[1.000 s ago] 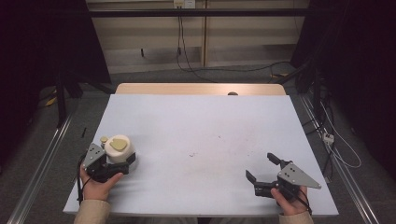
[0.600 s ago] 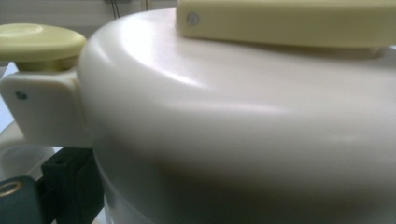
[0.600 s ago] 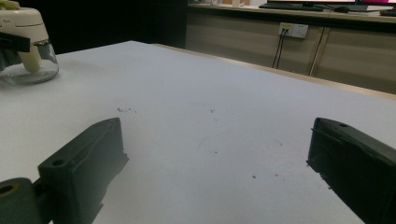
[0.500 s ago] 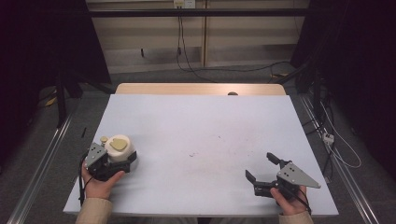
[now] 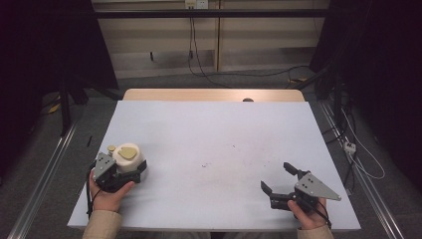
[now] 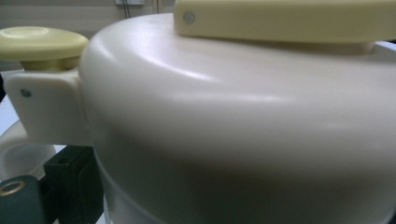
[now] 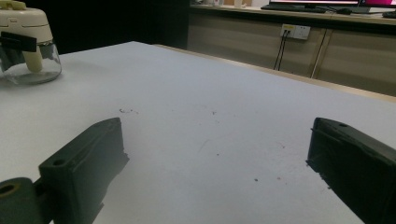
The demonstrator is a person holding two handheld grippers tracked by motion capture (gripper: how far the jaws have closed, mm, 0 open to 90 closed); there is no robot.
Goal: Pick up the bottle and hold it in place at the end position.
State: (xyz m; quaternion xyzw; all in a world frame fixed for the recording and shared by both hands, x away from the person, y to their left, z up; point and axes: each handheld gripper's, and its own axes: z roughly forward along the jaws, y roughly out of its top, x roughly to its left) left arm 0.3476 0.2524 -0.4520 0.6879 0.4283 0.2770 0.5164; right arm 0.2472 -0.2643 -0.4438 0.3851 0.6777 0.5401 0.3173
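A cream-lidded jar [image 5: 128,157] with a clear glass base stands near the front left of the white table [image 5: 214,124]. My left gripper [image 5: 130,163] is shut on it, one jaw on each side of the lid. In the left gripper view the cream lid [image 6: 233,116] is very close, with a yellow knob [image 6: 42,42] at its left. My right gripper [image 5: 276,176] rests open near the front right edge, with nothing between its jaws. In the right gripper view, that gripper [image 7: 215,154] faces bare table, and the jar [image 7: 28,42] stands far off at the upper left.
A wooden strip [image 5: 214,94] runs along the table's far edge, with a small dark object [image 5: 247,100] on it. Faint dark specks [image 5: 206,164] mark the middle of the table. Metal rails [image 5: 45,174] flank the table and cables [image 5: 358,159] lie on the floor at right.
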